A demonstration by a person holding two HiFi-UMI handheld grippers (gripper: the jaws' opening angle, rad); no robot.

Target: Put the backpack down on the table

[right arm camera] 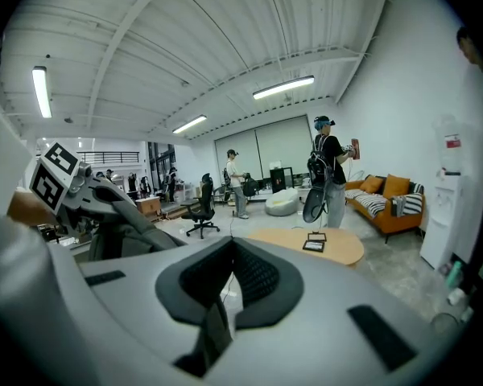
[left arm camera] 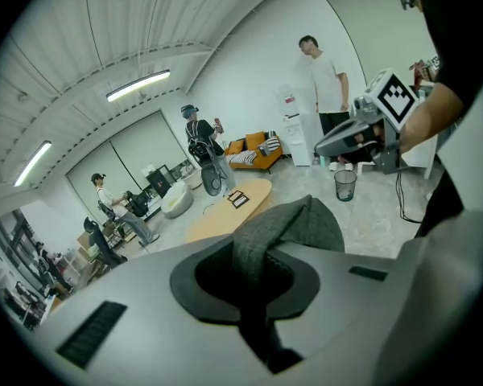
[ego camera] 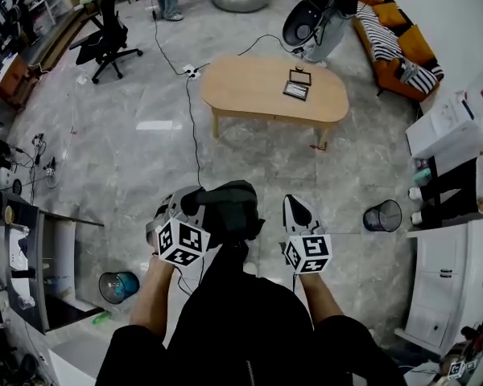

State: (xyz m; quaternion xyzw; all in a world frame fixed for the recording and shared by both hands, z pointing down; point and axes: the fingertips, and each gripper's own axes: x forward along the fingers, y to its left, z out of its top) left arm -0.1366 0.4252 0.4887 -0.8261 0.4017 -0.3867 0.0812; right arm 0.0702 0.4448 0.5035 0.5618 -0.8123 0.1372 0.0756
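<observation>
The backpack [ego camera: 229, 207] is dark grey and hangs at the tips of the left gripper [ego camera: 200, 209], whose jaws are pressed together on a fold of its fabric. It is over the floor, between the two grippers. The right gripper [ego camera: 296, 209], just beside it, has its jaws together with nothing in them. The wooden bench [ego camera: 249, 95] stands well ahead of both grippers, so the step in hand is the carrying. Next, I think, the left gripper must bring the backpack over a bare part of the bench, lower it, and only then open.
</observation>
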